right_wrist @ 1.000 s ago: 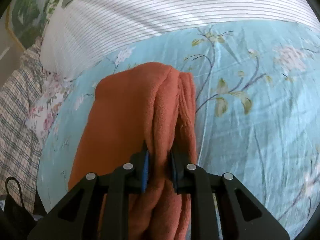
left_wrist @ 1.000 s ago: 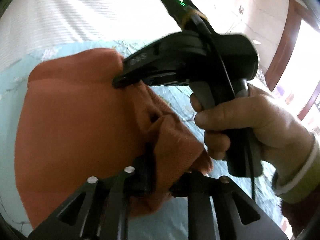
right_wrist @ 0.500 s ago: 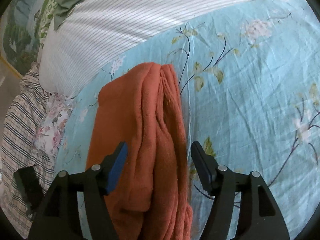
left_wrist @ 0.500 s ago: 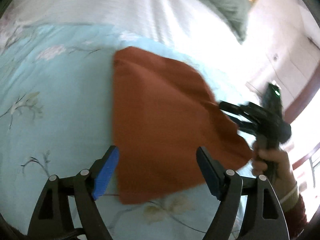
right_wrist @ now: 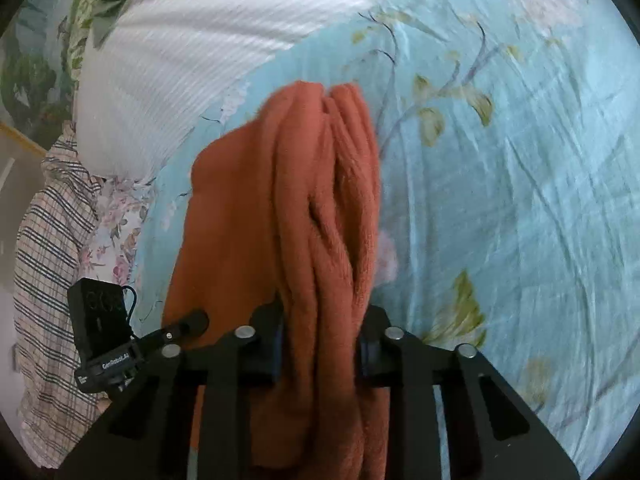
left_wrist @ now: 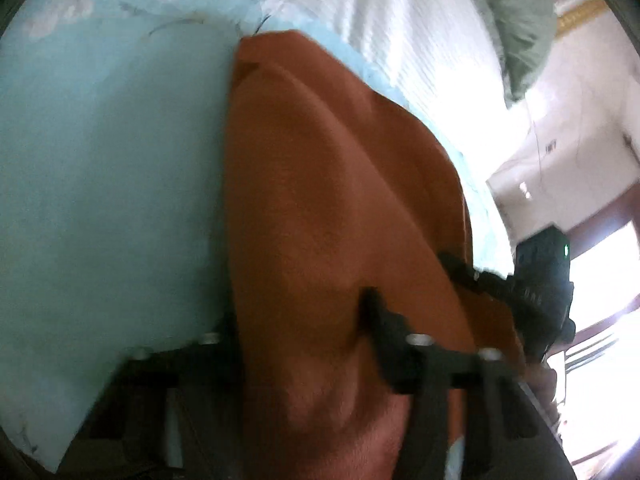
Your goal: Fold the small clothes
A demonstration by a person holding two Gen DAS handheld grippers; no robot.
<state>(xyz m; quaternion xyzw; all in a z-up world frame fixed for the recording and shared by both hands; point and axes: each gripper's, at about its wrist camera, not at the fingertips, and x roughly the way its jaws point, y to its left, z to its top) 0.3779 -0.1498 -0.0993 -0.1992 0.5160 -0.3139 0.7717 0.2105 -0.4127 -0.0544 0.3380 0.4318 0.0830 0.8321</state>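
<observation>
Bed (right_wrist: 520, 168): carries my cloth (right_wrist: 288, 208), bunched beside the white pillow (right_wrist: 168, 60). Right gripper (right_wrist: 318, 344): fingers pinch the cloth's thick folds. Left gripper (left_wrist: 296, 336): fingers straddle the cloth; grip unclear. Risk: stacked layers may slip, undoing the fold.

Home bedroom, floral bedsheet (right_wrist: 520, 184), striped pillow (right_wrist: 192, 48), wooden doorframe (left_wrist: 600, 216)

Daylight glares from the window (left_wrist: 600, 300); left view motion-blurred, right sharper, both fisheye-bent with dark corners.
</observation>
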